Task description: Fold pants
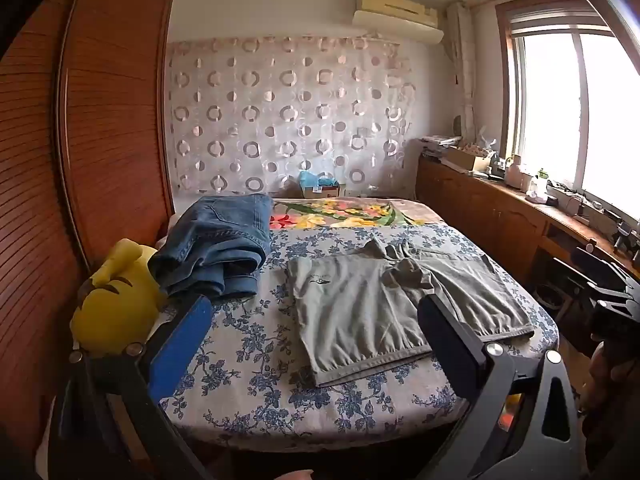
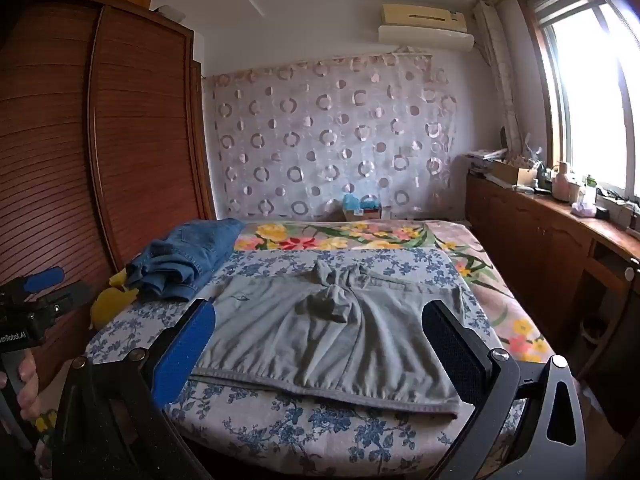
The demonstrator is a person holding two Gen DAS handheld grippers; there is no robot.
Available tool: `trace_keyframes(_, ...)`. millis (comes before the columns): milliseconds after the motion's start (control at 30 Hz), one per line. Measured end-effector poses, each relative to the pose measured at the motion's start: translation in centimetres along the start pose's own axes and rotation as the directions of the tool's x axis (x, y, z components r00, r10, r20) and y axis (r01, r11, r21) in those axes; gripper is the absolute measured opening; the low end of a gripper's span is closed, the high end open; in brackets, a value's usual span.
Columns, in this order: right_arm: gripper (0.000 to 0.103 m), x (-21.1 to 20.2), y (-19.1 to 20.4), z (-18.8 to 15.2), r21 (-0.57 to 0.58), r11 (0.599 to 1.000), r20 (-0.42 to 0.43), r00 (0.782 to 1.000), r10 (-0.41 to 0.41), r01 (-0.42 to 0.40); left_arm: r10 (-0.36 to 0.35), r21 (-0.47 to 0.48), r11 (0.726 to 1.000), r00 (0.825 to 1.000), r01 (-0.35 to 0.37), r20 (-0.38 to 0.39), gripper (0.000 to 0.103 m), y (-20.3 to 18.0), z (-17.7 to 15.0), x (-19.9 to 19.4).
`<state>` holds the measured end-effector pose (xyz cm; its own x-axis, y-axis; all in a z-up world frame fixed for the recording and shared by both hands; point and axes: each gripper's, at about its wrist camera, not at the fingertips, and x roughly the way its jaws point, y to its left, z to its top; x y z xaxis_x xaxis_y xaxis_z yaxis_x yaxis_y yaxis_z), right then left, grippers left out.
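Grey pants (image 1: pixel 384 304) lie spread flat on the bed with the blue-flowered sheet (image 1: pixel 256 360), waistband toward me, a small bunched fold near the crotch. In the right wrist view the pants (image 2: pixel 320 332) fill the middle. My left gripper (image 1: pixel 316 312) is open and empty, held above the near left part of the bed. My right gripper (image 2: pixel 320 320) is open and empty, held above the waistband side of the pants. The left gripper also shows at the left edge of the right wrist view (image 2: pixel 48 284).
Folded blue jeans (image 1: pixel 224 240) lie at the bed's far left. A yellow plush toy (image 1: pixel 116 300) sits beside them by the wooden wardrobe (image 1: pixel 100 120). A wooden cabinet (image 1: pixel 500 216) with clutter runs along the window at right. A floral blanket (image 1: pixel 340 212) covers the far end.
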<state>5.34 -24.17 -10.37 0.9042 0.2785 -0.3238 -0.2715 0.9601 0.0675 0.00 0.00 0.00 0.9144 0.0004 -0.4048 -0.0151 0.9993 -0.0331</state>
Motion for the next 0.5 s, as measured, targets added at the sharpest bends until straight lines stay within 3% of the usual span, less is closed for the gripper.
trace_keyframes(500,0.103,-0.27,0.18,-0.17,-0.033,0.999,-0.001,1.0,-0.004,0.004,-0.004,0.004,1.0,1.0,0.004,0.0,0.103,0.1,-0.1,0.3)
